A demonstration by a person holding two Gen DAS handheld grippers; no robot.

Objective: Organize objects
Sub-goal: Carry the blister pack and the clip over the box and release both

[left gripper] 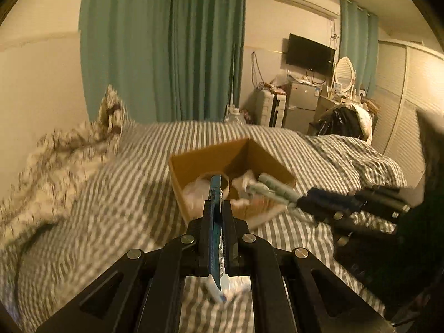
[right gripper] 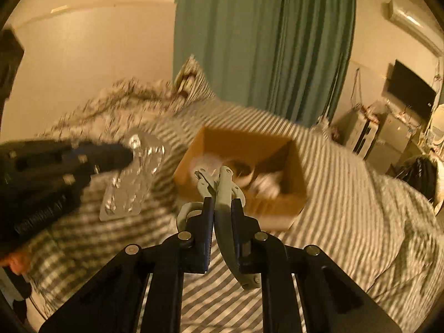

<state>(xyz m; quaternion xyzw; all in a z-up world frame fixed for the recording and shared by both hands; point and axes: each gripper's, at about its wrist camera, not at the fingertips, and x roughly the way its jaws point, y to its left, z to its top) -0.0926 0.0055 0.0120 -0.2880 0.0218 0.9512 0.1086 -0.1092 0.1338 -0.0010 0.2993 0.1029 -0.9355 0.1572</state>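
Observation:
An open cardboard box (left gripper: 211, 152) (right gripper: 241, 136) sits on the striped bed, holding a tape roll (left gripper: 227, 184) and some white clutter. My left gripper (left gripper: 217, 205) is shut on a thin silver blister pack (left gripper: 216, 244), seen edge-on in its own view. In the right wrist view the left gripper (right gripper: 125, 154) holds the blister pack (right gripper: 133, 177) flat above the bed, left of the box. My right gripper (right gripper: 222, 202) is shut on a grey-green plier-like tool (right gripper: 224, 186). From the left wrist view, the right gripper (left gripper: 302, 199) holds the tool (left gripper: 274, 187) over the box's near right corner.
A crumpled patterned blanket (left gripper: 55, 161) and a pillow (left gripper: 111, 108) lie at the left. A grey striped duvet (left gripper: 360, 152) is bunched at the right. Teal curtains (left gripper: 166, 41) hang behind the bed. Beyond are a fridge (left gripper: 302, 102), a television (left gripper: 309, 52) and a chair piled with clothes (left gripper: 344, 122).

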